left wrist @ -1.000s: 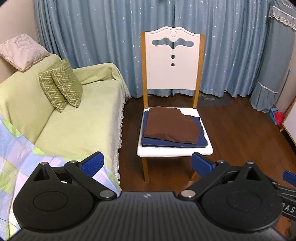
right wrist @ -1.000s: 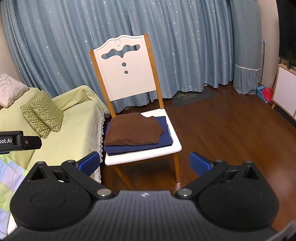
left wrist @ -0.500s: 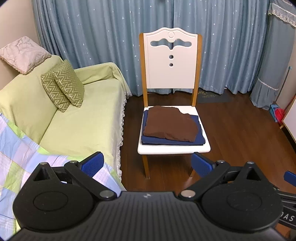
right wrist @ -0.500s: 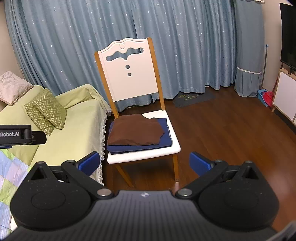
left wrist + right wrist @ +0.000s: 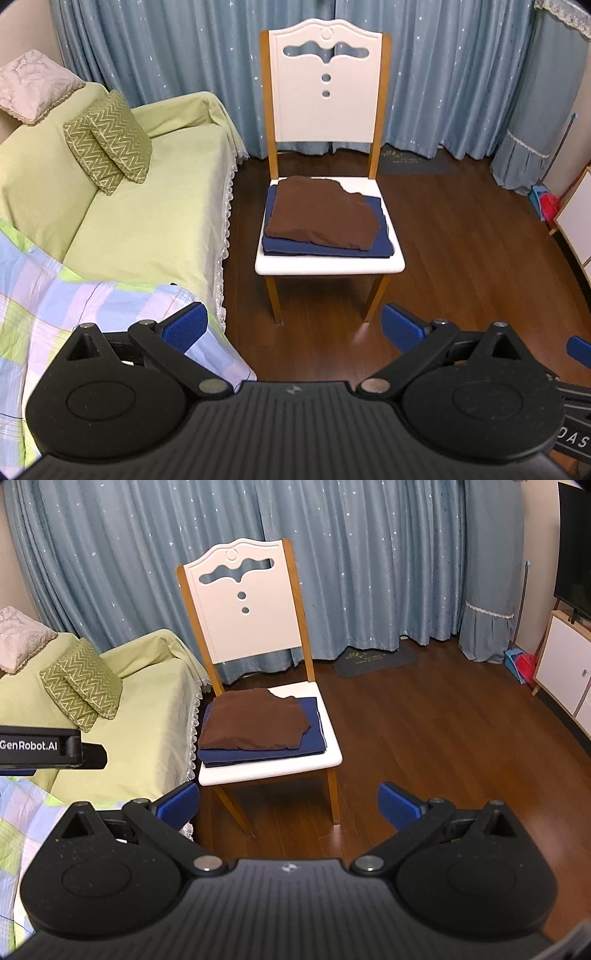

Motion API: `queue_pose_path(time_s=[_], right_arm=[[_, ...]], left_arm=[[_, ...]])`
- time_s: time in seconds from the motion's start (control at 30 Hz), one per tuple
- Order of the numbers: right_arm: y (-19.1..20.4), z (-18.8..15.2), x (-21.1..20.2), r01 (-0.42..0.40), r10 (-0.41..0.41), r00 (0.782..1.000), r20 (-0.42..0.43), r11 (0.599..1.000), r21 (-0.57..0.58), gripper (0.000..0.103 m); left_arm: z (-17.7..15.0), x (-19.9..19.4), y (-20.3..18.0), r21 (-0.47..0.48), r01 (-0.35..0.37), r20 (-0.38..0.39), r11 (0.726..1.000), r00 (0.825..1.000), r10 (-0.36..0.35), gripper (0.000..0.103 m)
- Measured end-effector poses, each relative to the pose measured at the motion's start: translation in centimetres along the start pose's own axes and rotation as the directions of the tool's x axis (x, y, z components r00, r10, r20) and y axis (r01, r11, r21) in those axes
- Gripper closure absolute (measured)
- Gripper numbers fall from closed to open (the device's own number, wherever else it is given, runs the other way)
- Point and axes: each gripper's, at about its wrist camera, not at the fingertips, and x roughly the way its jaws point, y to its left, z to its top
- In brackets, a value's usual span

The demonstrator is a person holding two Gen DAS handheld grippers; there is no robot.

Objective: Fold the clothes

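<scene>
A folded brown garment [image 5: 321,216] lies on a folded dark blue garment [image 5: 376,245] on the seat of a white chair [image 5: 328,266]. The right wrist view shows the same brown garment [image 5: 255,723], blue garment [image 5: 312,734] and chair [image 5: 269,770]. A pastel checked cloth [image 5: 92,314] lies on the sofa at lower left, close to my left gripper. My left gripper [image 5: 293,326] is open and empty, held back from the chair. My right gripper [image 5: 290,805] is open and empty, also short of the chair. The left gripper's body [image 5: 48,751] shows at the left of the right wrist view.
A green-covered sofa [image 5: 147,214] with two zigzag cushions [image 5: 110,140] and a pale pillow [image 5: 33,83] stands left of the chair. Blue curtains [image 5: 184,55] hang behind. A dark wood floor [image 5: 461,240] spreads right. A white cabinet [image 5: 565,672] and TV [image 5: 576,550] stand far right.
Both grippers have drawn back from the chair, which looks a little smaller and farther. More of the checked cloth shows at lower left. Both stay open.
</scene>
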Motion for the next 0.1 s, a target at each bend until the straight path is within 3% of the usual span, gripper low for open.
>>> queue_pose_path(time_s=[0.1], right_arm=[[-0.06,0.44,0.88,0.001,-0.001,1.000,-0.010,1.000,0.008,0.001]], left_arm=[[1.30,1.25,0.18,0.003,0.000,-0.008,1.000,1.000,0.000,0.001]])
